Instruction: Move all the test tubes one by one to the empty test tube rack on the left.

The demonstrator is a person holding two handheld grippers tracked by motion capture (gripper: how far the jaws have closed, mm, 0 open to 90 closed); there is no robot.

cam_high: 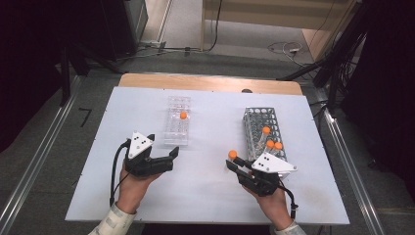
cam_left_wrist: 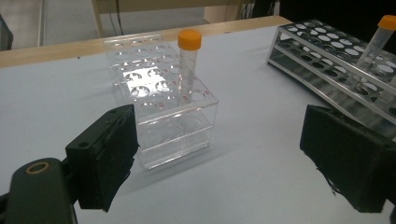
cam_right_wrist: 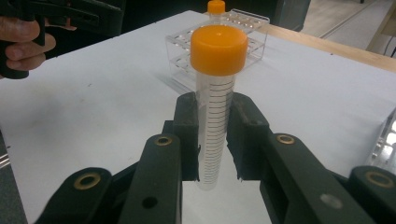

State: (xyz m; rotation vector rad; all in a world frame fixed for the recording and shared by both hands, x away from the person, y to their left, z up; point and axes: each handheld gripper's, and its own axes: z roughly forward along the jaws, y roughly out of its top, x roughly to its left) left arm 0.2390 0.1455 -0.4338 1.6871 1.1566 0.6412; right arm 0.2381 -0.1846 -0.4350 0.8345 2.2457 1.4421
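The counter [cam_high: 205, 191] has a pale, white-blue top, and a strip of light wood [cam_high: 210, 82] shows along its far edge. It stands on a grey floor [cam_high: 44, 142]. Two metal rails [cam_high: 29, 166] run on the floor, one at the left and one at the right of the counter. Far behind, the floor is lighter, and cables [cam_high: 288, 48] lie there near a pale wooden furniture piece [cam_high: 274, 12]. The left and right sides of the room are very dark. Black stand legs [cam_high: 318, 63] are at the far right.
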